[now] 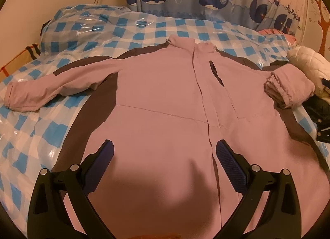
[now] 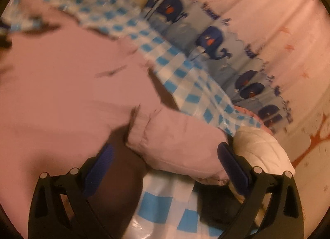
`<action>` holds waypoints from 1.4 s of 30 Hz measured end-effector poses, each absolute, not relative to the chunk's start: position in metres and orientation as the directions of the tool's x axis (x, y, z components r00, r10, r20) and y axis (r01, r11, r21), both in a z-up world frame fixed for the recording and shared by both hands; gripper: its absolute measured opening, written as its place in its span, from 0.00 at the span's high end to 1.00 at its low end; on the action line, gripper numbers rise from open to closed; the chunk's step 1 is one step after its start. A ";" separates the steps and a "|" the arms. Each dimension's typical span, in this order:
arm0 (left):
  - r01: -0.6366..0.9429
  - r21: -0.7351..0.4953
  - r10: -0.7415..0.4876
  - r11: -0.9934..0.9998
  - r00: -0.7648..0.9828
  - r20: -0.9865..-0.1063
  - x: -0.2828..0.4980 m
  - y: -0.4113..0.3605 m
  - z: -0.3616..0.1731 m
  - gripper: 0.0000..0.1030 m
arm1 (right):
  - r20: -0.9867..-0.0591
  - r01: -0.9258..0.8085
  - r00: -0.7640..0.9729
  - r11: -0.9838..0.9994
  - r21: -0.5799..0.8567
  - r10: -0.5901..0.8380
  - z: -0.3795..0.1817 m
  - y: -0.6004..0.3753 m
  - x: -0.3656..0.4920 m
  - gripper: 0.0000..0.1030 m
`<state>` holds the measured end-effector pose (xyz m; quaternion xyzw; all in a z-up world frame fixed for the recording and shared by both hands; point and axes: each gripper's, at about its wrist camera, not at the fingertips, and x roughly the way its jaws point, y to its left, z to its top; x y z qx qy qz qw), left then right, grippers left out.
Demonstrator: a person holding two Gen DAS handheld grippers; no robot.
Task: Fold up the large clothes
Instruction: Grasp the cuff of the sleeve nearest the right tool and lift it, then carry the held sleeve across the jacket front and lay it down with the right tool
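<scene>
One pink jacket (image 1: 165, 98) lies flat on the bed (image 1: 51, 115), one sleeve bunched. Left gripper (image 1: 164, 152) and right gripper (image 2: 165, 154): fingers spread, empty. Right wrist view is motion-blurred.

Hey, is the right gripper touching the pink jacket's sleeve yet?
Cannot tell. In the right wrist view the right gripper is open with the pink sleeve between its fingers, but motion blur hides whether either pad meets the cloth.
</scene>
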<state>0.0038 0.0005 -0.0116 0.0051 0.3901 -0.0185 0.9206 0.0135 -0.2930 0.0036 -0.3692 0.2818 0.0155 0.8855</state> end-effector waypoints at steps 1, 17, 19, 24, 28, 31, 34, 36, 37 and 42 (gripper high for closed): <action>0.040 -0.001 -0.028 0.999 0.692 -0.722 0.004 0.000 -0.013 0.07 | -0.516 -0.251 0.835 0.704 -0.664 -0.189 -0.005 -0.294 0.021 0.06; 0.051 -0.043 -0.066 0.998 0.630 -0.774 0.015 0.003 -0.030 0.07 | -0.707 -0.277 0.705 0.892 -0.356 -0.063 -0.021 -0.344 0.131 0.74; 0.049 -0.049 -0.069 0.998 0.623 -0.779 0.016 0.004 -0.032 0.07 | -0.701 -0.235 0.712 0.927 -0.293 -0.041 -0.005 -0.356 0.134 0.77; 0.049 -0.054 -0.073 0.997 0.621 -0.781 0.015 0.004 -0.033 0.07 | -0.618 -0.103 0.786 0.988 -0.111 0.013 0.070 -0.403 0.141 0.80; 0.047 -0.054 -0.072 0.997 0.619 -0.782 0.016 0.004 -0.034 0.07 | -0.453 0.078 0.892 0.982 0.173 0.009 0.161 -0.493 0.132 0.80; 0.045 -0.058 -0.074 0.997 0.619 -0.782 0.015 0.004 -0.033 0.07 | -0.344 0.194 0.938 0.883 0.426 -0.040 0.195 -0.578 0.107 0.80; 0.051 -0.060 -0.078 0.997 0.619 -0.782 0.015 0.003 -0.033 0.07 | -0.335 0.317 0.936 0.680 0.661 -0.109 0.178 -0.673 0.077 0.80; 0.056 -0.059 -0.081 0.997 0.615 -0.784 0.015 0.002 -0.034 0.07 | -0.388 0.365 0.917 0.583 0.725 -0.093 0.148 -0.707 0.070 0.77; 0.060 -0.055 -0.081 0.997 0.612 -0.787 0.015 0.001 -0.036 0.07 | -0.424 0.392 0.903 0.527 0.754 -0.066 0.128 -0.722 0.069 0.71; 0.068 -0.036 -0.070 0.997 0.598 -0.798 0.017 -0.003 -0.042 0.07 | -0.327 0.318 0.944 0.371 0.873 -0.040 0.088 -0.754 0.033 0.42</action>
